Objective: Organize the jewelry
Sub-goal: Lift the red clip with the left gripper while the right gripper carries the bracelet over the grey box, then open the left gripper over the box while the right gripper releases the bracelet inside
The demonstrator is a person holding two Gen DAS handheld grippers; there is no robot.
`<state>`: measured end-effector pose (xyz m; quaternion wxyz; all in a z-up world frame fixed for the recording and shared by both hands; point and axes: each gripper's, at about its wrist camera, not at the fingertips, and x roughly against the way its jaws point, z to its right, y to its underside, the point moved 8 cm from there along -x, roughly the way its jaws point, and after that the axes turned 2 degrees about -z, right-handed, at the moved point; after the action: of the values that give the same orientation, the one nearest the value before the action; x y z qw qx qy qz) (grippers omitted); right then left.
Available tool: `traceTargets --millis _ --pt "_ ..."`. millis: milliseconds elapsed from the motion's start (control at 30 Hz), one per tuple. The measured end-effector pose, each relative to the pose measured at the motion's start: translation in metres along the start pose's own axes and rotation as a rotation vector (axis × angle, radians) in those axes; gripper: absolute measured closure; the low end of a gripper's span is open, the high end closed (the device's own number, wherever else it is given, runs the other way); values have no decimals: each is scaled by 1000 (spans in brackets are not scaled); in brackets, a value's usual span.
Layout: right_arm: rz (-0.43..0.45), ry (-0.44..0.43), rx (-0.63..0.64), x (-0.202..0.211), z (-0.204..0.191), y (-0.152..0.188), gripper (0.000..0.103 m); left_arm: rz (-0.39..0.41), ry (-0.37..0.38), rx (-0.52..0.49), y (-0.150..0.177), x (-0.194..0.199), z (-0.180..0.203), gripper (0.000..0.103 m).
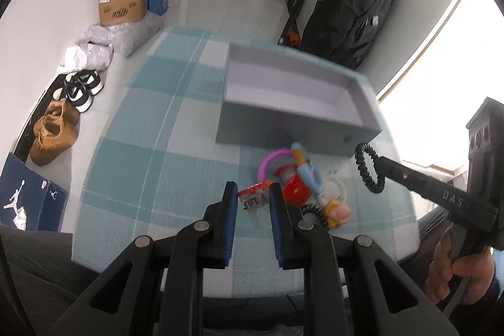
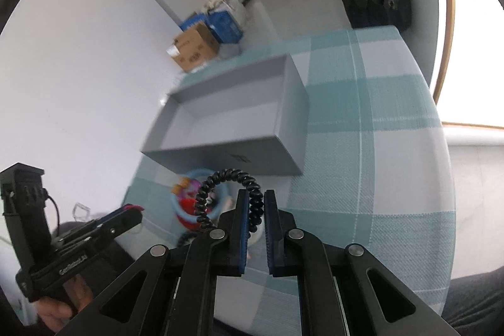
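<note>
With the right gripper (image 2: 254, 218) pinching only the black coil band (image 2: 228, 194) and the left gripper (image 1: 253, 199) clamping a red clip (image 1: 253, 194), either could slip before reaching the grey box (image 2: 233, 122).

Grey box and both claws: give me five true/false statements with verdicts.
1. The grey box is empty. True.
2. The right claw holds a black coiled bracelet. True.
3. The left claw is closed on a pink ring. False: it grips a small red item; the pink ring lies on the cloth.
4. The black bracelet is already inside the box. False: it hangs in the claw, in front of the box.
5. The table carries a teal and white checked cloth. True.
</note>
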<state>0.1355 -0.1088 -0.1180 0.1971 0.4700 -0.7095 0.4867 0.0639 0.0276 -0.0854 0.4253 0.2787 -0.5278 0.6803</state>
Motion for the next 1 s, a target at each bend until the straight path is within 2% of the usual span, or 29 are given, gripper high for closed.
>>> traceTargets --millis 267,467,667,1000 --pt "76 -55 10 37 -10 -26 95 63 66 -24 -51 10 19 88" --pt "103 -48 68 32 -17 -67 95 19 110 -56 -86 -19 29 88" --pt "89 -28 102 9 -13 -89 95 -54 137 -41 -89 -52 27 88" --pt "26 -7 81 -25 2 -85 95 -95 159 -63 -90 -68 28 88"
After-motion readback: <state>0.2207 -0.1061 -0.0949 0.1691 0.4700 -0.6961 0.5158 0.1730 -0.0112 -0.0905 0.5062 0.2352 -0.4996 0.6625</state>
